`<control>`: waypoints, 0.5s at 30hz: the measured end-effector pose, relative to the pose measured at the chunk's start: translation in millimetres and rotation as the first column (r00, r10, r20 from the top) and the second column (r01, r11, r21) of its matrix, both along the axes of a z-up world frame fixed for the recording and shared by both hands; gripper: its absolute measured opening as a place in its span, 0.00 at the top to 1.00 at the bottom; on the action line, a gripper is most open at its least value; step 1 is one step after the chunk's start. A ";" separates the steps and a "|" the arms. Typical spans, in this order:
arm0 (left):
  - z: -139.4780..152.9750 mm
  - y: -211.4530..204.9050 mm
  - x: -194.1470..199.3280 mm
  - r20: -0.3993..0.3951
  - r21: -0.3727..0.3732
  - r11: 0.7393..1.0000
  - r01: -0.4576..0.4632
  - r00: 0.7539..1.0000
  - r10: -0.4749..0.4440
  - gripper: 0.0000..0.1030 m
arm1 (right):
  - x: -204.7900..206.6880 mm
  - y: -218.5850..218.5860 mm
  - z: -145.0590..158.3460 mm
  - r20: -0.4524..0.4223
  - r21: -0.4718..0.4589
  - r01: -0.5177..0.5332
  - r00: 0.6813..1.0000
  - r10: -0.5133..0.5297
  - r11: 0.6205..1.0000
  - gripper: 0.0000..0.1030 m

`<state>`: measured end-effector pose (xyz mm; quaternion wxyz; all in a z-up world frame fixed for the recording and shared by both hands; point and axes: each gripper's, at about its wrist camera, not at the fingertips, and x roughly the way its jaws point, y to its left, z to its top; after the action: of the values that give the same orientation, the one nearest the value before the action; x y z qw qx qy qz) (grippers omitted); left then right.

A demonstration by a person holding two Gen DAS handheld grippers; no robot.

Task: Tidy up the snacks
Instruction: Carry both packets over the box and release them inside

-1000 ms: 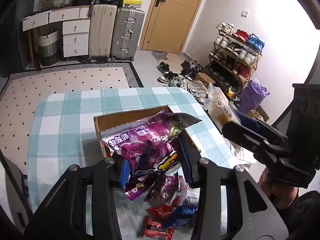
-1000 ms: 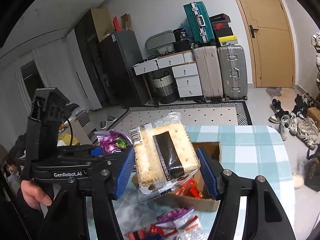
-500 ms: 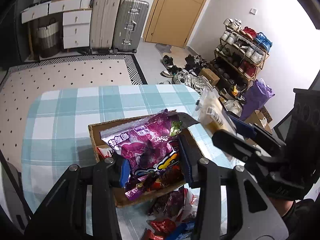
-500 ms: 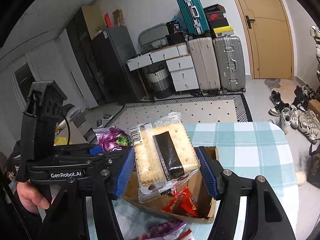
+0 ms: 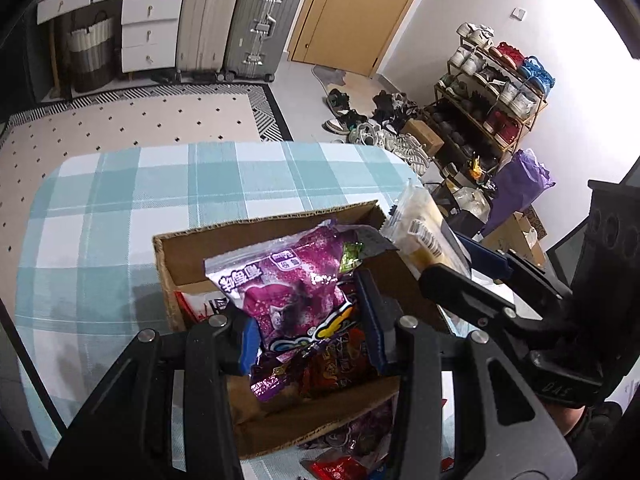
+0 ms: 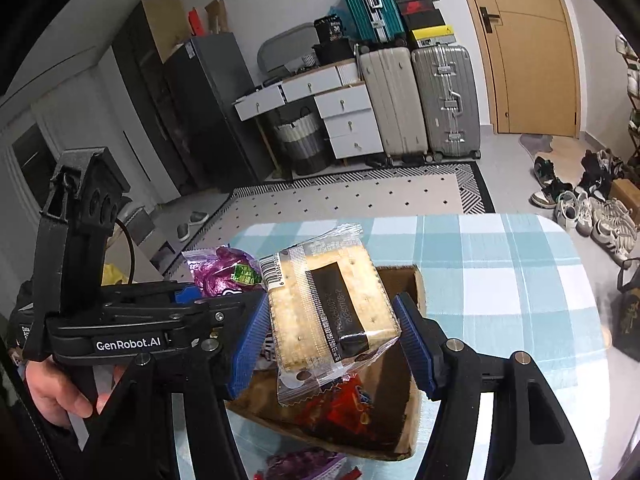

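Observation:
My left gripper (image 5: pixel 310 330) is shut on a purple snack bag (image 5: pixel 296 288), which hangs over the open cardboard box (image 5: pixel 256 234) on the checked table. My right gripper (image 6: pixel 334 346) is shut on a clear pack of crackers (image 6: pixel 324 304) with a black label, held above the same box (image 6: pixel 416 280). The cracker pack (image 5: pixel 424 236) also shows at the box's right rim in the left wrist view, and the purple bag (image 6: pixel 224 266) shows at left in the right wrist view. Red snack packets (image 5: pixel 340 364) lie inside the box.
Loose snack packets (image 5: pixel 340 468) lie on the teal checked tablecloth (image 5: pixel 120 208) in front of the box. A hand (image 6: pixel 64 396) holds the left gripper's handle. Beyond the table are a dotted rug, suitcases, drawers, a door and a shoe rack (image 5: pixel 496 92).
Both grippers have moved forward and down over the box, each keeping its snack. The box now lies right under them and fills more of both views.

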<state>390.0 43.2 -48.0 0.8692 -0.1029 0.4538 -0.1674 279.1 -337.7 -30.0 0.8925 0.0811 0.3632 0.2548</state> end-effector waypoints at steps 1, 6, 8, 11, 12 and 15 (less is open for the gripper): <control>-4.2 0.7 3.1 -0.013 -0.003 1.000 -0.004 1.000 0.004 0.62 | 2.4 -0.6 -4.2 -0.006 -0.004 0.002 1.000 -0.002 1.000 0.38; -12.3 6.7 9.0 -0.045 -0.016 0.999 -0.039 0.998 0.038 0.33 | 10.3 -3.4 -17.4 -0.036 -0.001 0.002 0.999 -0.002 1.000 0.35; -9.3 7.7 5.0 -0.023 -0.011 0.999 -0.040 0.999 0.040 0.32 | 10.4 -8.4 -18.6 -0.030 0.006 0.010 1.000 -0.009 1.000 0.35; -3.6 8.6 -0.7 -0.006 0.006 0.999 -0.043 0.999 0.043 0.32 | 7.1 -15.9 -17.3 -0.022 0.016 0.017 1.000 -0.017 1.000 0.35; -1.3 9.2 -3.1 -0.001 0.006 0.999 -0.045 0.999 0.045 0.32 | 5.6 -18.1 -16.2 -0.019 0.021 0.018 1.000 -0.018 1.000 0.35; 4.3 9.6 -11.4 0.010 0.014 0.999 -0.049 0.999 0.049 0.32 | -1.1 -22.1 -11.2 -0.009 0.025 0.022 1.000 -0.022 0.999 0.35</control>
<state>378.6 52.8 -43.7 0.8758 -0.1071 0.4482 -0.1436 278.1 -359.8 -41.2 0.8925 0.0972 0.3633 0.2492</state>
